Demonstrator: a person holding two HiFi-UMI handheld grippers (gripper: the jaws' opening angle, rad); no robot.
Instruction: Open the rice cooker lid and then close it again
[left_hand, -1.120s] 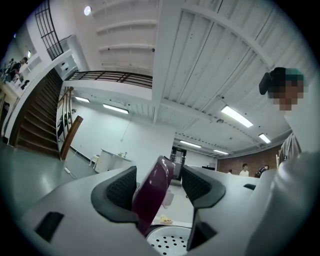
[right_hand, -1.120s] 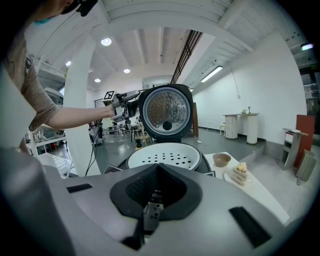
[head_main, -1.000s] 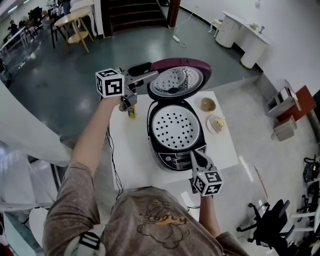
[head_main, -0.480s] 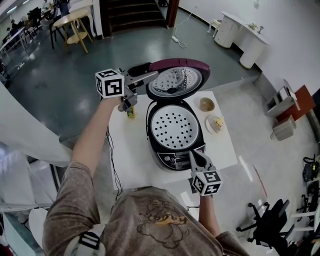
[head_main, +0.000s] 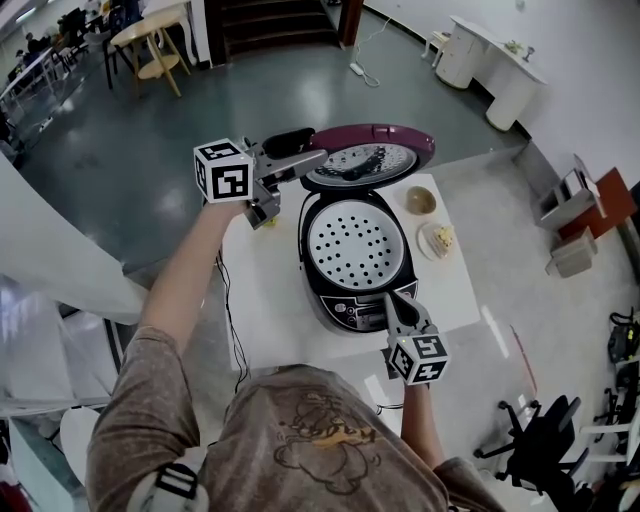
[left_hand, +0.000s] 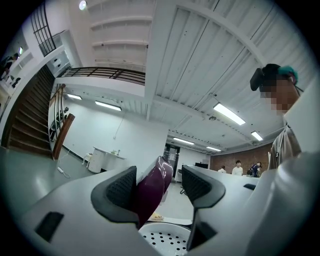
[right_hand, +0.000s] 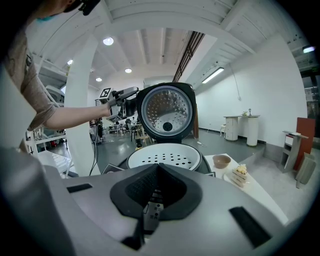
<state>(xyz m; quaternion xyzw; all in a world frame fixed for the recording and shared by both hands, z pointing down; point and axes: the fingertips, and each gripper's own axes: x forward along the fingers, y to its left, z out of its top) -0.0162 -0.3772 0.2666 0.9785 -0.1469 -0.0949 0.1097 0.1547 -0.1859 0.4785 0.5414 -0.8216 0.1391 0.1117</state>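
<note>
The rice cooker (head_main: 352, 308) stands on a white table (head_main: 265, 300) with its maroon lid (head_main: 385, 135) raised at the back. A white perforated steamer tray (head_main: 355, 245) fills the pot. My left gripper (head_main: 305, 160) is open and straddles the lid's left edge. In the left gripper view the lid (left_hand: 152, 192) lies against the left pad, with a gap to the right pad. My right gripper (head_main: 397, 300) is shut and empty, low at the cooker's front panel. In the right gripper view, that gripper (right_hand: 157, 187) faces the tray (right_hand: 162, 157) and the lid's metal inner face (right_hand: 165, 110).
A brown bowl (head_main: 420, 200) and a plate with a slice of cake (head_main: 438, 240) sit on the table right of the cooker. A small yellow bottle (head_main: 262, 218) stands under my left gripper. A black cable (head_main: 225, 300) hangs off the table's left edge.
The lid has tipped further forward over the pot, and my left gripper has moved slightly right with it. My right gripper stays at the cooker's front.
</note>
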